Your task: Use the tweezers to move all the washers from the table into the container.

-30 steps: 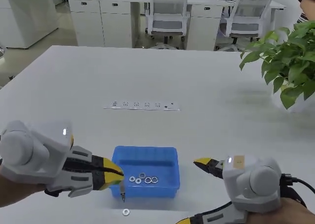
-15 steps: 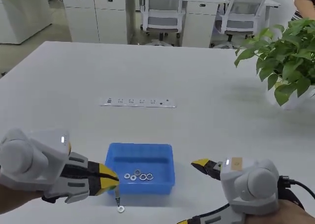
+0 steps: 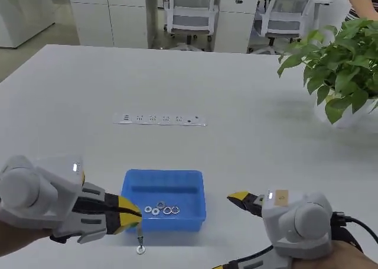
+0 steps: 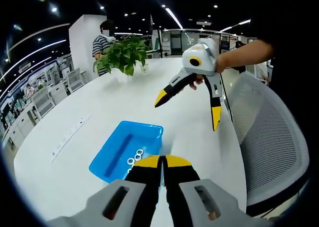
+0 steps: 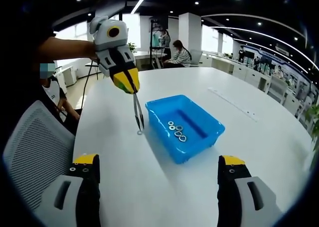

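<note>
Several washers [image 3: 162, 210] in the blue container [image 3: 163, 173]; one washer [image 3: 140, 249] remaining on the tabletop [image 3: 207, 103] just beside it, beneath tweezers [image 5: 137, 110] clamped in the closed left gripper [image 3: 138, 213]; right gripper [image 4: 186, 115] wide open, empty.

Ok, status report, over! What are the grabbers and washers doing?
Left gripper shut on tweezers, tips at one washer on the table. Right gripper open, holding nothing. Several washers in the blue container. Nothing blocking.
</note>
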